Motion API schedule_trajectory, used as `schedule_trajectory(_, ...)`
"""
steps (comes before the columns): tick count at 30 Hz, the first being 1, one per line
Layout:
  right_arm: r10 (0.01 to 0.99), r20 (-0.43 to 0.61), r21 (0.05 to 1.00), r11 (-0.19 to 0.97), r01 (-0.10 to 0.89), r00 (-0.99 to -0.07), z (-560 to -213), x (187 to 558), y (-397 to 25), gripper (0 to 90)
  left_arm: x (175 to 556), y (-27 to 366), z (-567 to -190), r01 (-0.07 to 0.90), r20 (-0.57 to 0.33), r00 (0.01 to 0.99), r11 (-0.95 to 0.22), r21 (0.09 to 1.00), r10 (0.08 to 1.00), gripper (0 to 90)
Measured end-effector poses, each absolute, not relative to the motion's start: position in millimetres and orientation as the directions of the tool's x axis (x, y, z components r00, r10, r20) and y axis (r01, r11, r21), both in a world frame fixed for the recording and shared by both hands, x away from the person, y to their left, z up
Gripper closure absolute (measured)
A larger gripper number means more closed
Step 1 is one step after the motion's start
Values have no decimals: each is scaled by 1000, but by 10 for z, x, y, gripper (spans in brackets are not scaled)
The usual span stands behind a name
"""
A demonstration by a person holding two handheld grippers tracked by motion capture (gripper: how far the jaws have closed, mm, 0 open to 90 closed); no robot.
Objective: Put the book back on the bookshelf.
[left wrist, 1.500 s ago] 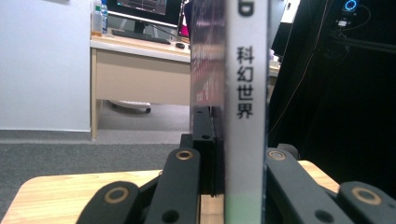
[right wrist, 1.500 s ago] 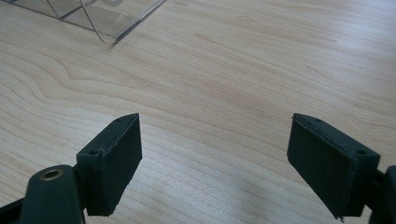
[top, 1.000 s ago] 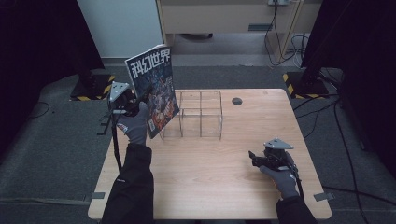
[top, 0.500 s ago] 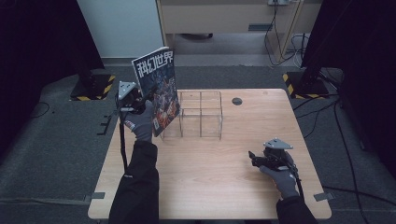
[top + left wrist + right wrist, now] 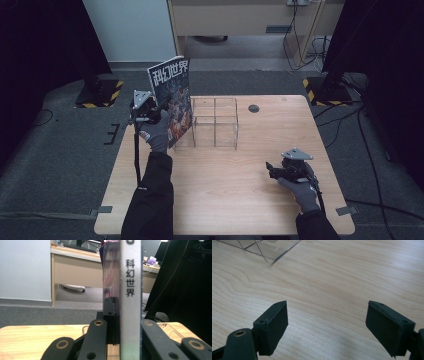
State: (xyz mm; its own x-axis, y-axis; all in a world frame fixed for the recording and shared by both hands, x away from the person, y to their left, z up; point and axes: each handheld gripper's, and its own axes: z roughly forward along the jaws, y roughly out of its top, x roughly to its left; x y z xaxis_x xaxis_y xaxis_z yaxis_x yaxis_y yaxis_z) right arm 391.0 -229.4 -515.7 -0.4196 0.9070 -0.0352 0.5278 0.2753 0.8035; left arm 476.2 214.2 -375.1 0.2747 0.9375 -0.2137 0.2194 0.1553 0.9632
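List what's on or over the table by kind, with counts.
Magazine, held upright: 1
Clear acrylic organizer: 1
Grippers: 2, left gripper and right gripper
Round black cap in the tabletop: 1
Total: 5

the right claw (image 5: 327,327) hangs just over the pale wooden worktop (image 5: 342,277), its two black jaws spread wide with bare wood grain between them. well ahead and off to its left, the corner of a clear plastic rack (image 5: 265,248) sits on the wood.
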Motion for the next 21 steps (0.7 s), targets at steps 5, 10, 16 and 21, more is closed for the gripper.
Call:
schedule_trajectory(5, 906, -38, 804, 278, 525, -422, -5158, 3911, -2294, 181, 4762, 2125, -3749, 207, -190, 272, 136, 969, 943, 821)
schedule_trajectory(10, 905, -40, 804, 281, 524, -423, -5158, 3908, -2286, 181, 4778, 2122, -3769, 209, -191, 268, 137, 968, 944, 820)
schedule_trajectory(16, 905, -42, 806, 282, 520, -424, -5159, 3912, -2290, 182, 4799, 2105, -3805, 212, -184, 269, 129, 969, 945, 820)
schedule_trajectory(21, 904, -43, 805, 283, 521, -425, -5158, 3911, -2288, 183, 4782, 2101, -3873, 208, -185, 269, 131, 969, 945, 820)
